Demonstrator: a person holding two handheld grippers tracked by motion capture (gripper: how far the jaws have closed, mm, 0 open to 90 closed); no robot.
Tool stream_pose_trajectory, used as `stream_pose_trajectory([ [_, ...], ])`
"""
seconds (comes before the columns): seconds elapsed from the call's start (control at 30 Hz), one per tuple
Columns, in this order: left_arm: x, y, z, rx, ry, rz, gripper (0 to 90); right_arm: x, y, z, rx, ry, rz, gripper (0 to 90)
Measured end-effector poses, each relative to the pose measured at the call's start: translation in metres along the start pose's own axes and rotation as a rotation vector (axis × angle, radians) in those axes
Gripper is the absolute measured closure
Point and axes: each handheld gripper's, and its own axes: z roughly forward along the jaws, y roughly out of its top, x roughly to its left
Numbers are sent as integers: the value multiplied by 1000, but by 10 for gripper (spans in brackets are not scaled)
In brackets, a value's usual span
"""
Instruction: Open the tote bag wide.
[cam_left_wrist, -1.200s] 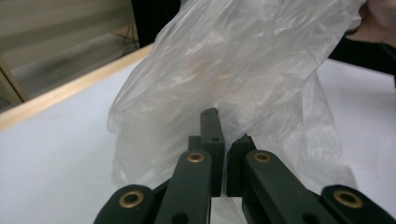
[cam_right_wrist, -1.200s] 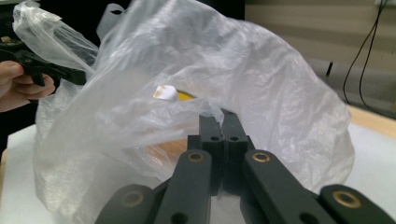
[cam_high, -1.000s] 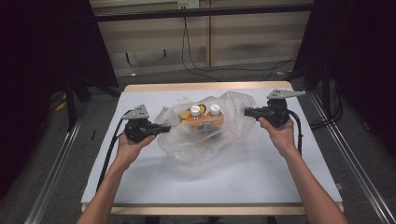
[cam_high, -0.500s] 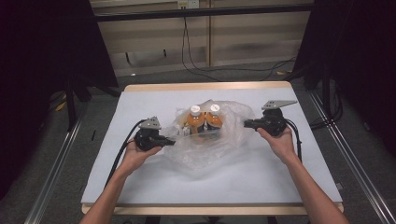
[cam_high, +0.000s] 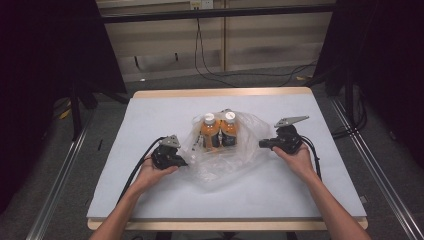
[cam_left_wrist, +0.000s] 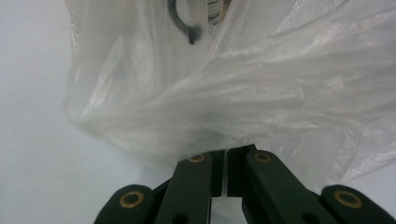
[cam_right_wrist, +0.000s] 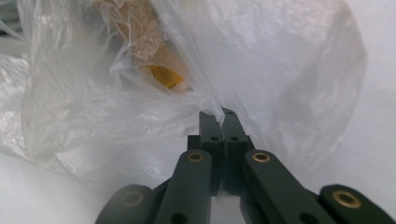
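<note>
- The crinkled clear plastic bag (cam_high: 225, 150) lies mid-table on the pale grey table (cam_high: 150, 115), between the two grippers, its width running left to right; two orange bottles with white caps (cam_high: 220, 131) stand upright inside — towards the far side.
- Left gripper (cam_left_wrist: 226, 156): jaws clenched on the bag's left edge.
- Right gripper (cam_right_wrist: 222, 122): jaws pinched on a twist of film at the right edge — both equally near.

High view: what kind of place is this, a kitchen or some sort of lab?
Probably a lab recording station, not a kitchen: a table with a plain white top, dark curtains at both sides, loose cables on the floor behind.
</note>
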Motion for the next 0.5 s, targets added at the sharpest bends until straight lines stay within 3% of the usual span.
stream_pose_trajectory([
  [0.1, 0, 0, -2, 14, 6, 21, 900, 1, -4, 5, 22, -9, -7, 900],
  [0.23, -2, -1, -2, 8, 24, 18, 900, 3, -14, 15, 86, -45, -46, 900],
  [0.5, -2, -2, -2, -25, -4, -9, 900, 4, -17, 18, 76, -38, -41, 900],
])
